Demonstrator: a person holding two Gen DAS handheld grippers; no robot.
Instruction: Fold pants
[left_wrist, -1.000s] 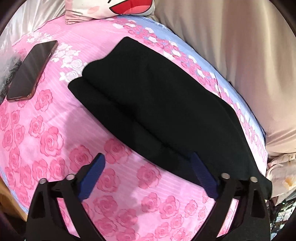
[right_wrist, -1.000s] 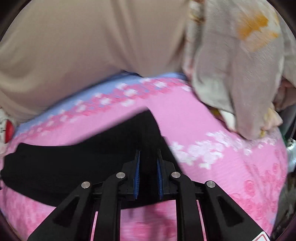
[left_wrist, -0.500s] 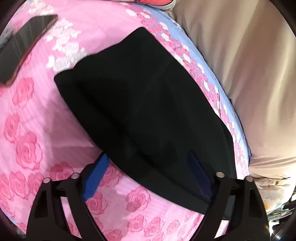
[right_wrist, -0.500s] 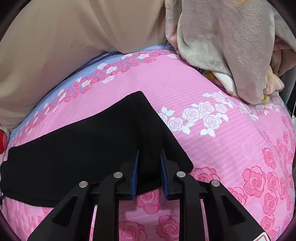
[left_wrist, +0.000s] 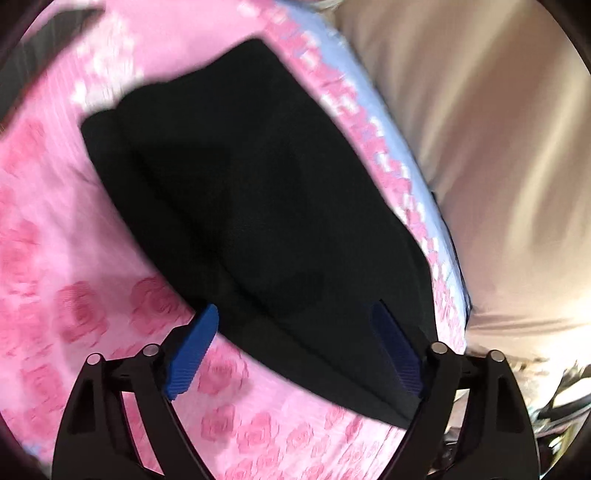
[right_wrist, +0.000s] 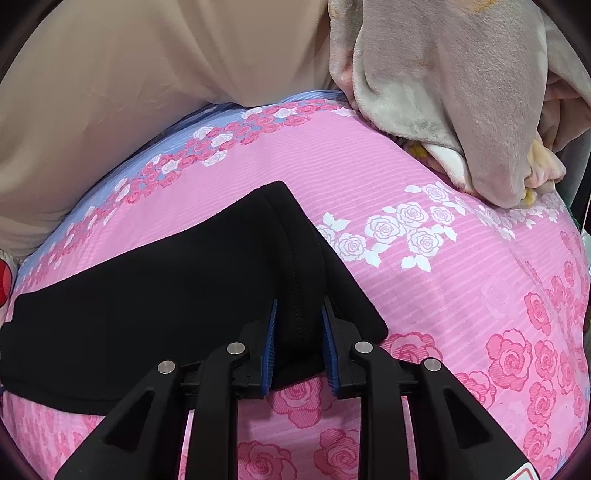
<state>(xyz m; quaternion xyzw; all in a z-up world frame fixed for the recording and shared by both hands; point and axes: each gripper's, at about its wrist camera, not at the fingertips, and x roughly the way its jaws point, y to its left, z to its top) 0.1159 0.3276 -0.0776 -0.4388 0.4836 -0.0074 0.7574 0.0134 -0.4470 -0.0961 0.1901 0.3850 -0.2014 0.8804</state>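
Note:
Black pants (left_wrist: 258, 206) lie folded lengthwise on a pink rose-print bedsheet (left_wrist: 74, 280). My left gripper (left_wrist: 295, 325) is open, its blue pads spread over the near edge of the pants, holding nothing. In the right wrist view the pants (right_wrist: 147, 295) stretch off to the left. My right gripper (right_wrist: 298, 332) is shut on a raised fold of the pants at their right end, the cloth pinched between the blue pads.
A beige curtain or cover (left_wrist: 480, 147) hangs along the far side of the bed. A grey and cream plush blanket (right_wrist: 461, 92) lies heaped at the back right. A dark phone (left_wrist: 55, 29) lies at the far left, blurred.
My left gripper has moved in over the pants, still open, and its view is now blurred. My right gripper has kept its hold and the pinched fold has risen slightly.

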